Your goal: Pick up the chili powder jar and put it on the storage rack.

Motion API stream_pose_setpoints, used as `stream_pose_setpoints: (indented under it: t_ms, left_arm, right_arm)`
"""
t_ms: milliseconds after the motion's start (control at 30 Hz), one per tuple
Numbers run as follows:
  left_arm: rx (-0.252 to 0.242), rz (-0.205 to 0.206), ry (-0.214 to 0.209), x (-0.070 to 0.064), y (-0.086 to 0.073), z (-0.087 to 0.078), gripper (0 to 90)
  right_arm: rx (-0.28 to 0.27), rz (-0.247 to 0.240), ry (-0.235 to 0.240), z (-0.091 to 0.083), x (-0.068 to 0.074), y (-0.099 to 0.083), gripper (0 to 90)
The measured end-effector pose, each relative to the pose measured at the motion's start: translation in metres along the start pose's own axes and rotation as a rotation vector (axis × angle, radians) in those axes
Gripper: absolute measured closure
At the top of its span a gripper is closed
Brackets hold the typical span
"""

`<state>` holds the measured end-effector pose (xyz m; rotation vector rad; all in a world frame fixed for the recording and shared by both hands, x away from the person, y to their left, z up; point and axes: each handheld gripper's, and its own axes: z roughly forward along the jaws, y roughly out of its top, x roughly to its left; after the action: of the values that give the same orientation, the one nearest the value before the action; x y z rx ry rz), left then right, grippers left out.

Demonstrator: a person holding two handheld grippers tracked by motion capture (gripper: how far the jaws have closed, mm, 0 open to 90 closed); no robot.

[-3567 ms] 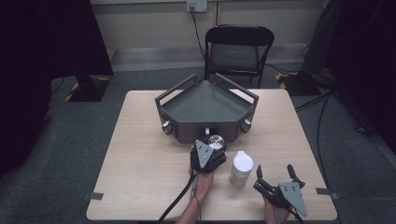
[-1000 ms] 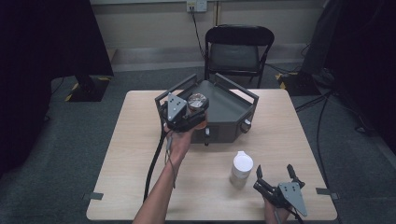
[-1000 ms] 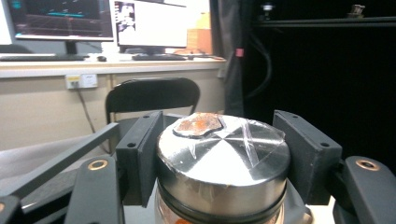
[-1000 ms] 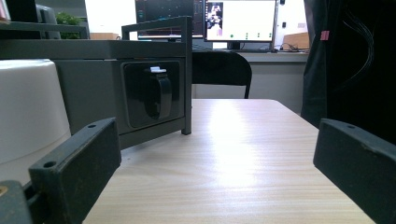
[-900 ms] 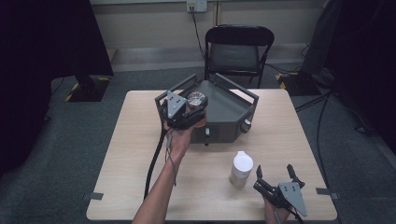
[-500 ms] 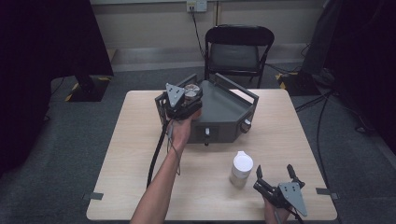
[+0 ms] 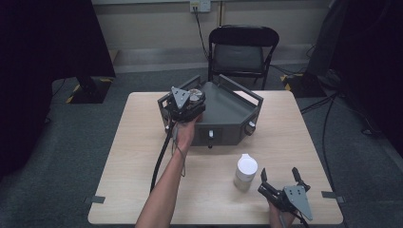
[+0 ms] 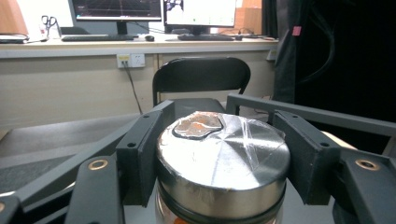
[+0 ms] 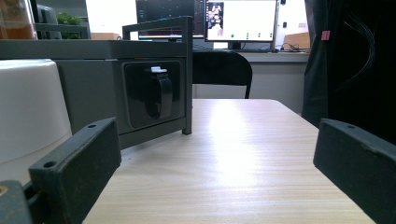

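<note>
A glass jar with a shiny steel lid [image 8: 222, 158] is clamped in the left gripper [image 7: 186, 100], held above the grey metal tray-box [image 7: 228, 111] on the worktop [image 7: 138, 156]. The smooth lid could slip if the grip is eased early. The right gripper [image 7: 281, 183] rests with jaws apart, just beside the white plastic bottle [image 7: 245, 172], which could be toppled.

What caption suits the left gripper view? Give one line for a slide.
Left gripper fingers clamp a steel-lidded jar before a black chair.
</note>
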<state>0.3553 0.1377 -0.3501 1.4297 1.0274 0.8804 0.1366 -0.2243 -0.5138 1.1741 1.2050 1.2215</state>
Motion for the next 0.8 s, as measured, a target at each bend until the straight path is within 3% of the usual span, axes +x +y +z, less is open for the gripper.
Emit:
stream_pose_setpoints:
  t_ms: [167,800]
  left_arm:
    - [0.003,-0.022,-0.006,0.0031,0.0001,0.0005,35.6]
    - [0.008,-0.036,-0.013,0.0048,-0.0002,0.0013,34.8]
  right_arm:
    - [0.0,-0.001,-0.002,0.0,0.0002,0.0,0.0]
    - [0.0,0.0,-0.004,0.0,0.0006,0.0,0.0]
